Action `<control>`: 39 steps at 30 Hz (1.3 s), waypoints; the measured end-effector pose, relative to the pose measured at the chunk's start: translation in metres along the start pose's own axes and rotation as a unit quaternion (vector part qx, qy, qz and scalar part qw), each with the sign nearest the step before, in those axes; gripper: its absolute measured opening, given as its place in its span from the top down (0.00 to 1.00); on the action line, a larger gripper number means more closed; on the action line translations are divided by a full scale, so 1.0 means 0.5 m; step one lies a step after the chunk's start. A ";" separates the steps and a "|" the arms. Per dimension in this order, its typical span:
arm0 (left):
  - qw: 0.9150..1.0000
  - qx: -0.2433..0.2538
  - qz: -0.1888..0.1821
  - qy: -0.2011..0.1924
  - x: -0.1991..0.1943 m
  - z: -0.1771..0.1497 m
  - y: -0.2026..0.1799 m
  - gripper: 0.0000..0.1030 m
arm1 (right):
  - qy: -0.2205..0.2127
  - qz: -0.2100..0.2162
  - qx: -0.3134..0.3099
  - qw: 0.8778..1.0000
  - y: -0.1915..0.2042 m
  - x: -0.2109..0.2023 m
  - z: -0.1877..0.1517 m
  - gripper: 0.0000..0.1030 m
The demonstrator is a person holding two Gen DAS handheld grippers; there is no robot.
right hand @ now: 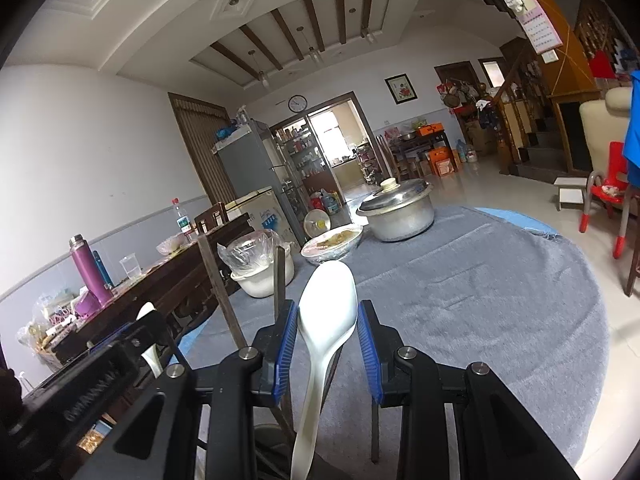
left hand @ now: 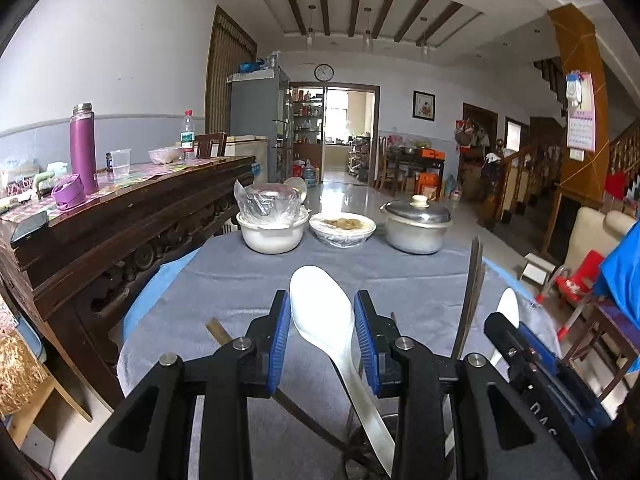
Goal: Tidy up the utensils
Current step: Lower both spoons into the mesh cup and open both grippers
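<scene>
Left gripper [left hand: 322, 300] spread round left spoon [left hand: 320, 320], right gripper [right hand: 329, 309] spread round right spoon [right hand: 326, 304], handles toward dark holder [left hand: 360, 444].

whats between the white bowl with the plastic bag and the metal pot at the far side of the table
A plastic-wrapped dish of food sits between the white bowl and the lidded metal pot. The left wrist view shows it best.
</scene>
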State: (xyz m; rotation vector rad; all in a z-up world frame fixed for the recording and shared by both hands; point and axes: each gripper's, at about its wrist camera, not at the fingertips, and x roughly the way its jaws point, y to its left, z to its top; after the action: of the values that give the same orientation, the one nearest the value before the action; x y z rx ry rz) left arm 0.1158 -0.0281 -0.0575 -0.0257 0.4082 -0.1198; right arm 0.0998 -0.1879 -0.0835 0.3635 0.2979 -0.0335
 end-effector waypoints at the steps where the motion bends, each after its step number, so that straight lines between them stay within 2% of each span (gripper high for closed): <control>1: 1.000 0.006 0.005 -0.003 0.001 -0.005 -0.002 0.67 | -0.001 0.000 -0.003 1.000 0.002 -0.001 -0.002 0.68; 11: 0.999 0.032 0.027 -0.013 0.011 -0.030 -0.010 0.67 | -0.008 0.004 -0.042 0.999 0.031 -0.011 -0.028 0.68; 39: 1.000 0.016 0.003 -0.006 0.009 -0.041 0.006 0.66 | 0.015 0.006 -0.062 0.998 0.043 -0.006 -0.052 0.67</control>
State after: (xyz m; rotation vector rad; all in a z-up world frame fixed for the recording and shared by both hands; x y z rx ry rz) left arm 0.1122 -0.0258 -0.0784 0.0071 0.3948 -0.1213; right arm 0.0917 -0.1585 -0.0985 0.2435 0.3251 0.0027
